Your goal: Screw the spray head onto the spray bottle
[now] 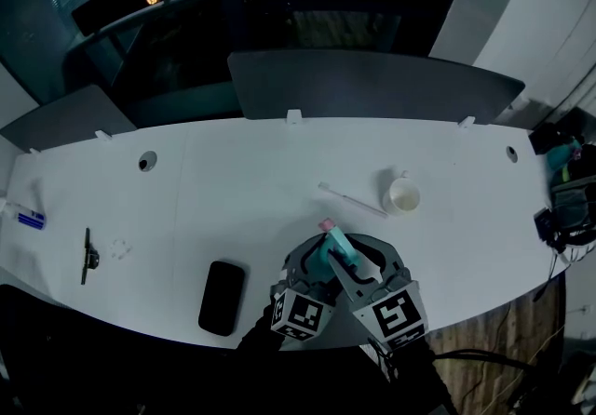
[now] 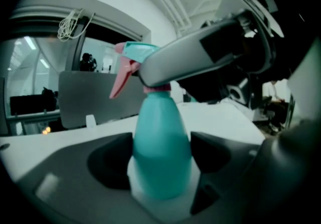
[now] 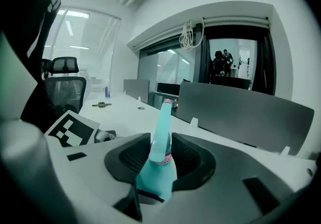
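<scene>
Two grips at tabletop (image 1: 242,190) edge: left gripper (image 1: 317,263) jaws clamp spray bottle (image 2: 161,147), right gripper (image 1: 343,256) jaws pinch spray head (image 3: 163,127).

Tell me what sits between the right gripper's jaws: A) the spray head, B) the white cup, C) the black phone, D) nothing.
A: its own view shows the right gripper clamped on the teal spray head, atop the spray bottle held by the left gripper.
</scene>
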A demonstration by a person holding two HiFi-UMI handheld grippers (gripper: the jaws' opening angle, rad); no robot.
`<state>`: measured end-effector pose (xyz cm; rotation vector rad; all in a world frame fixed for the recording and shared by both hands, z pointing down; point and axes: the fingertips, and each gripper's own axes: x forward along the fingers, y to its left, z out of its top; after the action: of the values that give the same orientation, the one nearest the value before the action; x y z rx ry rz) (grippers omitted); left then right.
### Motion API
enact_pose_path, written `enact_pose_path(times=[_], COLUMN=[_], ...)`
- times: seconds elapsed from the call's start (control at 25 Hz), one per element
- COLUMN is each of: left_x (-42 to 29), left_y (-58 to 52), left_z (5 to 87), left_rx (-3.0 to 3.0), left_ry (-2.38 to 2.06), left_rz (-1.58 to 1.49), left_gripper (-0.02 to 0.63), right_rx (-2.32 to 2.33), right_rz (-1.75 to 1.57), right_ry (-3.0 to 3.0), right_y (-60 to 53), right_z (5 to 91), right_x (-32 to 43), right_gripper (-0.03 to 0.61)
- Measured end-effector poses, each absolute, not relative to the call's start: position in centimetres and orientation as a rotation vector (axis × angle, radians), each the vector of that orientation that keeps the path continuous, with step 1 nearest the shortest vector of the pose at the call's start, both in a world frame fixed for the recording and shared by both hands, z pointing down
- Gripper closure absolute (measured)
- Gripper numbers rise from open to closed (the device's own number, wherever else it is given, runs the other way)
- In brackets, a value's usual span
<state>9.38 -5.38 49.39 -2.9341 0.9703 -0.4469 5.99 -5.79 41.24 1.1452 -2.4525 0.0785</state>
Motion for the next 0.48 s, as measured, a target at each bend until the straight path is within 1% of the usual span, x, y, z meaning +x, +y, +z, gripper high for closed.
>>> enact_pose_path(times=[0.24, 0.48], left_x=[9.4, 8.2], left_y=[-5.3, -4.7], left_z=[49.4, 50.3], left_rx=[-2.942, -3.067], left_ry=[0.933, 0.654], left_rz=[-0.446, -0.507], left_gripper=[0.252, 0.250], right_rx=[1.119, 1.060], right_rz=[0.079, 0.096], right_ry=[-2.501, -2.522], right_y=[-5.7, -5.5], right_z=[41.2, 41.0], right_x=[6.0, 5.9], right_gripper=[0.443, 0.442])
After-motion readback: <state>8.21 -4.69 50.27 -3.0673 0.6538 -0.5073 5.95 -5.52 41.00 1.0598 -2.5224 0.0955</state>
